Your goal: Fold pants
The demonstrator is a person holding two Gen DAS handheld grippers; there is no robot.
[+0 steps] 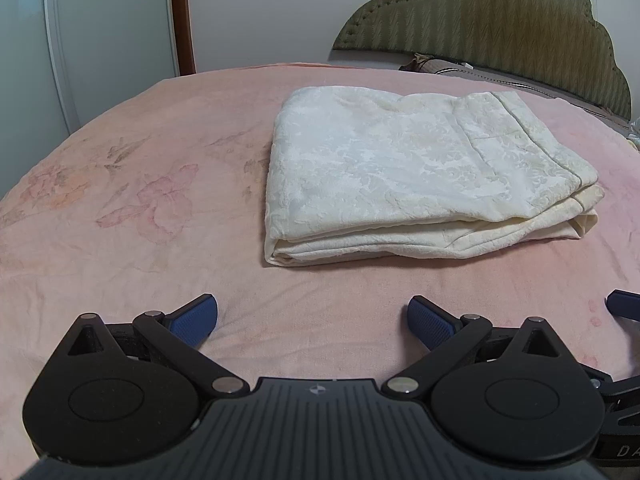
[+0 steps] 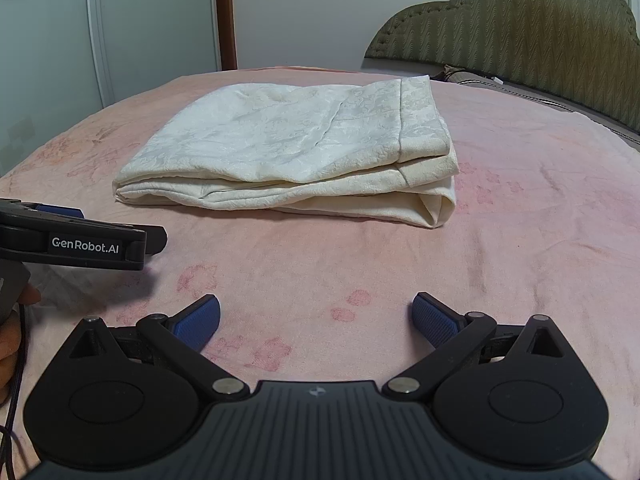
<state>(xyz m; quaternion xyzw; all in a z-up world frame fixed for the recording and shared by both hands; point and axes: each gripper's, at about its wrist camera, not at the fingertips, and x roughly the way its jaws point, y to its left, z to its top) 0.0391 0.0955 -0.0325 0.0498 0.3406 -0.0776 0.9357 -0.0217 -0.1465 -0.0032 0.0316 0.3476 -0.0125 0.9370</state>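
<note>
1. Nearest my left camera, my left gripper (image 1: 312, 320) has its jaws spread wide, with nothing between the blue pads (image 1: 194, 320).
2. My right gripper (image 2: 316, 320) is in the same condition: jaws fully apart, empty, above the pink bedspread (image 2: 280, 264).
3. From the right wrist view, my left gripper appears at the left edge, side-on, just off the near left corner of the pants.
4. From the left wrist view, one blue pad of my right gripper shows at the right edge.
5. I see the cream pants (image 1: 420, 176) folded into a flat stacked rectangle on the bedspread, ahead of both grippers and touching neither.
6. Relative to my left gripper, the pants sit forward and slightly right; relative to my right gripper, forward and slightly left (image 2: 296, 148).
7. Beyond the pants stands a green quilted headboard (image 2: 520, 28).
</note>
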